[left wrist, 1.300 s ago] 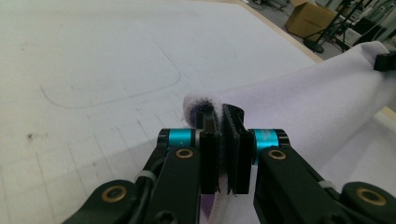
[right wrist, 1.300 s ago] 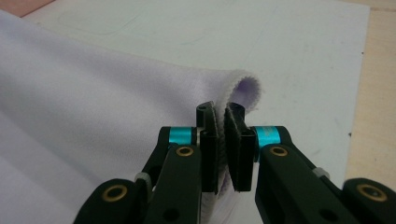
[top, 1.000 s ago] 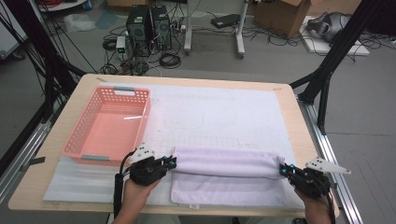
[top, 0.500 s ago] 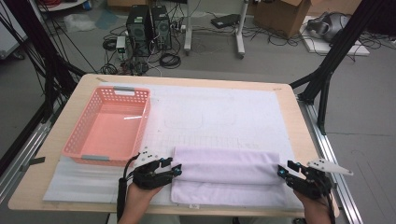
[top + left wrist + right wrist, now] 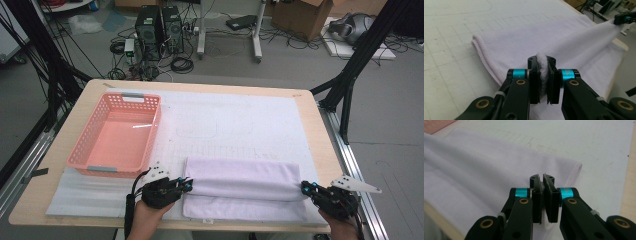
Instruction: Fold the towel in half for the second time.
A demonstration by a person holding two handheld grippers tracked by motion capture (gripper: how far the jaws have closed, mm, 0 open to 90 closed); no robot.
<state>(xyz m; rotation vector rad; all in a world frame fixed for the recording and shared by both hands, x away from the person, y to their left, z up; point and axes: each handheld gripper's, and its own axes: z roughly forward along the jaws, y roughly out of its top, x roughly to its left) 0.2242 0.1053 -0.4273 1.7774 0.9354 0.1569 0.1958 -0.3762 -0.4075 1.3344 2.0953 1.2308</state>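
The towel (image 5: 519, 45) is soft, matt, pale lilac cloth with a fuzzy nap and a stitched, ribbed hem; the left gripper (image 5: 543, 75) has matt black plastic jaws, glossy turquoise metal collars and brass-coloured rivets; the right gripper (image 5: 543, 195) looks the same, its pads rough and dull; the mat (image 5: 240, 117) is white, matt and slightly textured, printed with a faint grid; the basket (image 5: 80, 150) is smooth, faintly shiny pink plastic lattice; the tabletop (image 5: 315, 130) is pale, matt wood.

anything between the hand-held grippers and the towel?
No. The left hand-held gripper is clamped on a fold of the towel, having just closed on it. The right hand-held gripper pinches the opposite end, jaws also just closed.
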